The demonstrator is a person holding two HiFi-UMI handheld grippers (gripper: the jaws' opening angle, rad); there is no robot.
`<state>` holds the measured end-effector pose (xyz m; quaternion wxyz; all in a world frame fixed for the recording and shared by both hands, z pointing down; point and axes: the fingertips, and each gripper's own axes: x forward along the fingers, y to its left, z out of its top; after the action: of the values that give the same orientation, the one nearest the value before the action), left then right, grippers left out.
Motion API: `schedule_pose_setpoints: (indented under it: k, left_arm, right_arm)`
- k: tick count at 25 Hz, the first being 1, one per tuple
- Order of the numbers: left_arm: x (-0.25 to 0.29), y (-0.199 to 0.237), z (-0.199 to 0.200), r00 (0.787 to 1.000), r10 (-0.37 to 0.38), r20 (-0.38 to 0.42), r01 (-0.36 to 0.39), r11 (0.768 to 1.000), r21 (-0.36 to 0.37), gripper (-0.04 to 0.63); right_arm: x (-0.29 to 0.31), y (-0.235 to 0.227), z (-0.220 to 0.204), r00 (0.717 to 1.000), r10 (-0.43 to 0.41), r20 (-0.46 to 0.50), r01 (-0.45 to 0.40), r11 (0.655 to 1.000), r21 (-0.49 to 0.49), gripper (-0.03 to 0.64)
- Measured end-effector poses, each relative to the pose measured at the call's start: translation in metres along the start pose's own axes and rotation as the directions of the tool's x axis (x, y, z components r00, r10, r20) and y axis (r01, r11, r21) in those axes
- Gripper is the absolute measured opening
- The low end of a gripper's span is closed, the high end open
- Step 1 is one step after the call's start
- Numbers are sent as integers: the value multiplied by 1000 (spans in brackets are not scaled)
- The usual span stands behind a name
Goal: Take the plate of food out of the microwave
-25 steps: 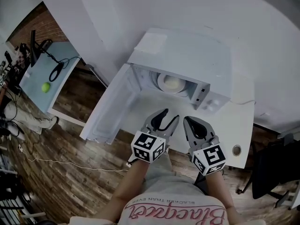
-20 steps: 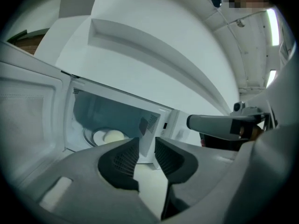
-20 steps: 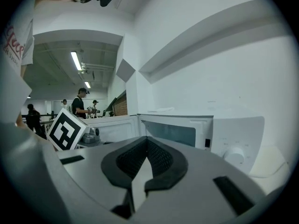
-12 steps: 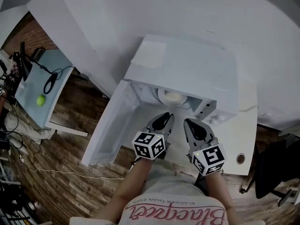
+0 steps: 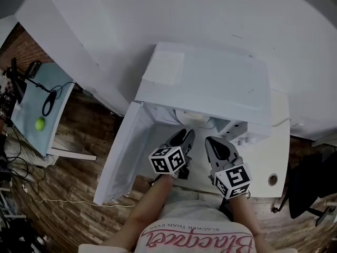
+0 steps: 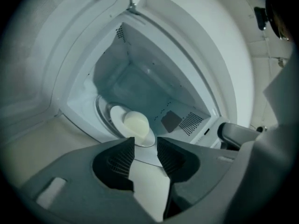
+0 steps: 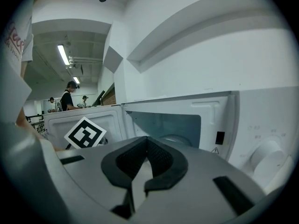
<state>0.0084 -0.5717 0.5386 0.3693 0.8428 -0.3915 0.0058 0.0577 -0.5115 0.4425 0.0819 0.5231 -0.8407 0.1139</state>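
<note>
The white microwave (image 5: 210,83) stands on a white table (image 5: 274,152) with its door (image 5: 124,152) swung open to the left. In the left gripper view a white plate (image 6: 122,125) with a pale mound of food (image 6: 136,123) sits on the turntable inside. My left gripper (image 6: 145,143) points into the opening just short of the plate. Its jaws have just been opening and are open, with nothing between them. My right gripper (image 7: 146,140) is shut and empty, level with the cavity's right side. From the head view both grippers, left (image 5: 185,136) and right (image 5: 209,140), hover at the opening.
The control panel with a round knob (image 7: 266,157) is right of the cavity. A side desk (image 5: 29,109) with a green ball (image 5: 40,124) and cables stands far left over the wooden floor. A black chair (image 5: 310,183) is at right. People (image 7: 69,94) stand far off.
Both grippers have moved toward the microwave opening and lower. The left gripper rolled; its jaws closed from wide, then partly reopened. In the head view the microwave top now hides most of the plate.
</note>
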Motion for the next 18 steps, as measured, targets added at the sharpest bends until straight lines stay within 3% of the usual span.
schedule_pose_setpoints:
  k: [5, 7, 9, 12, 18]
  left_arm:
    - [14, 21, -5, 999, 52, 14, -48, 978, -204, 141]
    - [20, 23, -4, 999, 51, 15, -45, 963, -264, 178]
    - [25, 25, -3, 998, 65, 14, -57, 946, -319, 226]
    - [30, 33, -5, 991, 133, 1, -122, 906, -406, 245]
    - [41, 48, -11, 965, 260, -30, -244, 851, -464, 245]
  right_arm:
    - [5, -2, -9, 1000, 4, -23, -3, 1000, 6, 11]
    - [7, -3, -13, 1000, 7, -30, -7, 1000, 11, 11]
    - [8, -3, -18, 999, 13, -39, -12, 1000, 16, 11]
    - [8, -3, -24, 998, 22, -52, -21, 1000, 19, 11]
    - [9, -4, -31, 997, 40, -63, -39, 999, 24, 11]
